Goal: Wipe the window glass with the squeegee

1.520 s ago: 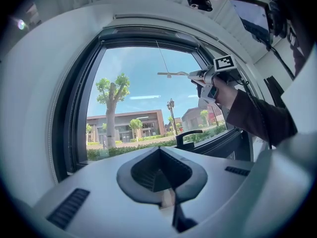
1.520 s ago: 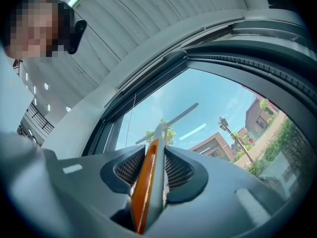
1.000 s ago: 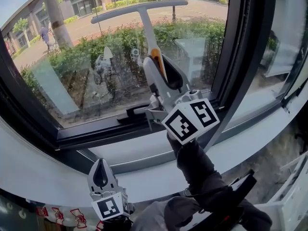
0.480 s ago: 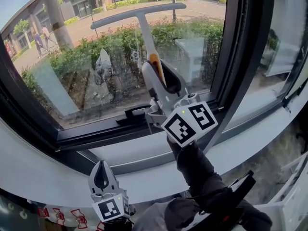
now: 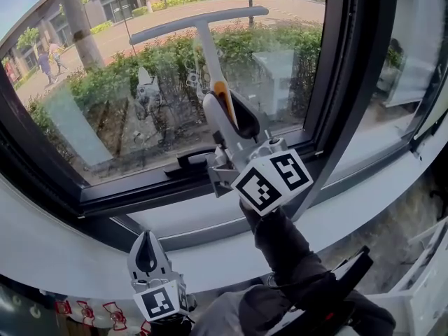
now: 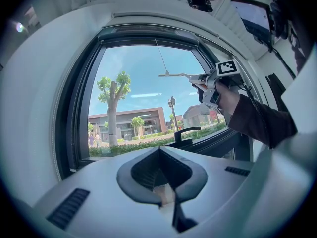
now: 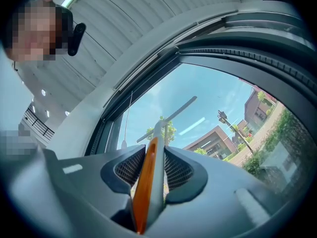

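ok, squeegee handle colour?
Orange strip on light grey; the squeegee handle shows best in the right gripper view.

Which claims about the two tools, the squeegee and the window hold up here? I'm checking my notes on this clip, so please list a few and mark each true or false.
1. The right tool is shut on the squeegee by its handle. True.
2. The left tool holds a cloth. False: it is shut on nothing, low by the sill.
3. The squeegee's blade bar is above its handle. True.
4. The window handle is white. False: it is black.
5. A tree shows beyond the glass. True.
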Available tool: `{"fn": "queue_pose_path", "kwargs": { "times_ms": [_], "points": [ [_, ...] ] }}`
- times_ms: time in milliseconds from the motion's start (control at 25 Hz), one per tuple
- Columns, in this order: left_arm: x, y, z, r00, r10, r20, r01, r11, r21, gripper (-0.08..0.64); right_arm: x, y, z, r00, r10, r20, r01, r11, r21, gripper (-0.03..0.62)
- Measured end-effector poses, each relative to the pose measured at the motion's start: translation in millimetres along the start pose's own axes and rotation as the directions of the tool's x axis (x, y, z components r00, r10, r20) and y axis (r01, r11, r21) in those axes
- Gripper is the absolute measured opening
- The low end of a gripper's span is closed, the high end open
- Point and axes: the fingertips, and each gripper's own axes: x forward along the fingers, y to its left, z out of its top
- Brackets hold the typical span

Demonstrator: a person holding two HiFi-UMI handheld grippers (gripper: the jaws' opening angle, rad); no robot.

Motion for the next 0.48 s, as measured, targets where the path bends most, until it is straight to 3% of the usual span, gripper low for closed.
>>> {"fn": "queue_pose_path", "kwargs": {
  "times_ms": [480],
  "points": [
    [-5.2,-4.7,-1.3,1.0,-0.003,-0.01,0.003,1.0,-0.006,-0.002,-17.7,-1.7,-13.7,0.999,-0.021,-0.029,0.021,1.0,0.021,0.115]
  ]
}}
